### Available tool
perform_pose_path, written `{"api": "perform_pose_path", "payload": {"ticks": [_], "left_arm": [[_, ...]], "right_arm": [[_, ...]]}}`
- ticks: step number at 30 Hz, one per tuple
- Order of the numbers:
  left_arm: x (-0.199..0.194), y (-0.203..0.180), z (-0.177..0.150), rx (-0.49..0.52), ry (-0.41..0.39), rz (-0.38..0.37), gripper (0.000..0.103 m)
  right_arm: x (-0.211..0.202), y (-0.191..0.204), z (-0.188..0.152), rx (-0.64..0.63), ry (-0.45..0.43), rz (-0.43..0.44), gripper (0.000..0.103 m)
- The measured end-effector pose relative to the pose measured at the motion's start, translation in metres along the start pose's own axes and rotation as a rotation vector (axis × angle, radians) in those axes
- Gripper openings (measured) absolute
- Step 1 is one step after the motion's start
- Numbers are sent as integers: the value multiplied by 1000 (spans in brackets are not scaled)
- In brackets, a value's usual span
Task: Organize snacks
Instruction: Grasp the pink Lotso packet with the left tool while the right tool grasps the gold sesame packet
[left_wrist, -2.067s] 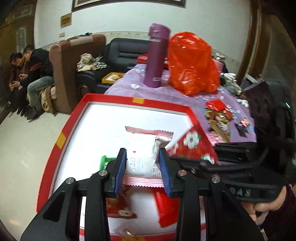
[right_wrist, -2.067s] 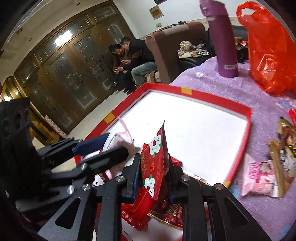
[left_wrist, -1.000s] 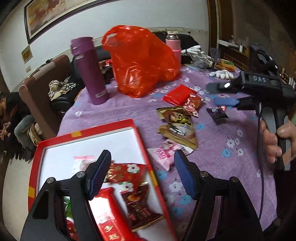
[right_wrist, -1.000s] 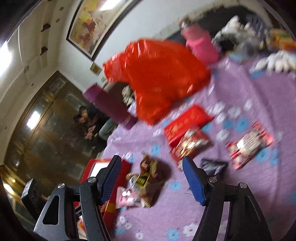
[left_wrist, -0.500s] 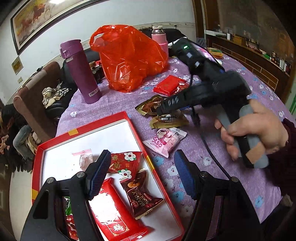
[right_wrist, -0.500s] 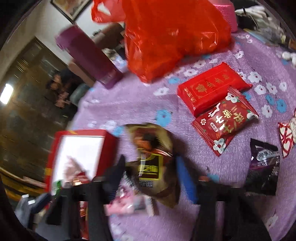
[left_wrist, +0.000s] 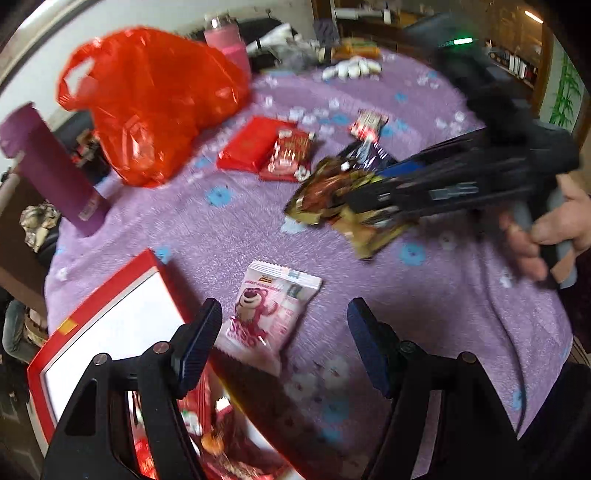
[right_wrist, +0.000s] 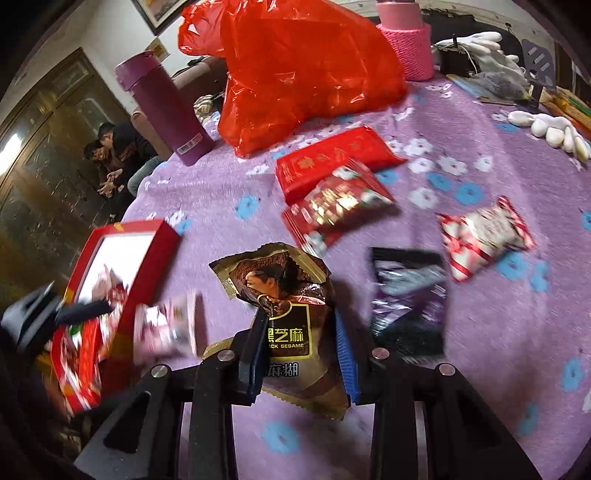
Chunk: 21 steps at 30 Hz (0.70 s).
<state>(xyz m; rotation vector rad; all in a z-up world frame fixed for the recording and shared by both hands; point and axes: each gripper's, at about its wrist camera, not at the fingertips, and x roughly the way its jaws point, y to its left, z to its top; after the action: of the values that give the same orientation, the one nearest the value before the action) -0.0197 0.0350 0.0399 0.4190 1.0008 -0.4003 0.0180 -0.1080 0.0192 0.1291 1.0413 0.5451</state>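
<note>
A gold-and-brown black sesame packet (right_wrist: 284, 295) sits between the pads of my right gripper (right_wrist: 301, 350), whose jaws are closing and press on its sides. In the left wrist view the same packet (left_wrist: 332, 195) hangs blurred in the right gripper (left_wrist: 369, 201), held by a hand. My left gripper (left_wrist: 284, 325) is open just above a pink bear snack packet (left_wrist: 269, 310) lying on the purple cloth. To its left is the red tray (left_wrist: 155, 266) with several red packets inside, partly hidden behind the left finger.
On the cloth beyond lie a flat red packet (right_wrist: 332, 158), a red flowered packet (right_wrist: 336, 203), a dark purple packet (right_wrist: 410, 302) and a red-and-white one (right_wrist: 484, 236). A red plastic bag (left_wrist: 155, 103), purple flask (left_wrist: 51, 173) and pink cup (right_wrist: 406, 48) stand at the back.
My right gripper came down onto the sesame packet and its jaws closed around it. My left gripper swung from over the tray to above the pink packet, still open.
</note>
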Motion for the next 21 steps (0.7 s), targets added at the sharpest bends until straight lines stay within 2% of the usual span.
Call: {"api": "perform_pose_path", "payload": {"ticks": [3,7,15,16,18,21], "left_arm": [[15,7,5,0,57,-23,70],[30,2,4,50,114,-27,71],[32,8,0,-36,88,-92,70],[31,5,-1,-35,77,-86,67],[29,2,-1,-56,65,-116,47],[24,-6,-6,-89,38,-95,39]], "right_arm": [[-4,-11,-1,23,-4,59,33],[-3,-13,-1,32,-5,78,33],[-3,-8,-1,9,-11,58,36],[-3,-6,-2,-1,-13,49,36],[-3,-2,-2,-23,-16,29,36],[-2,2,-3,-50,-19,7,37]]}}
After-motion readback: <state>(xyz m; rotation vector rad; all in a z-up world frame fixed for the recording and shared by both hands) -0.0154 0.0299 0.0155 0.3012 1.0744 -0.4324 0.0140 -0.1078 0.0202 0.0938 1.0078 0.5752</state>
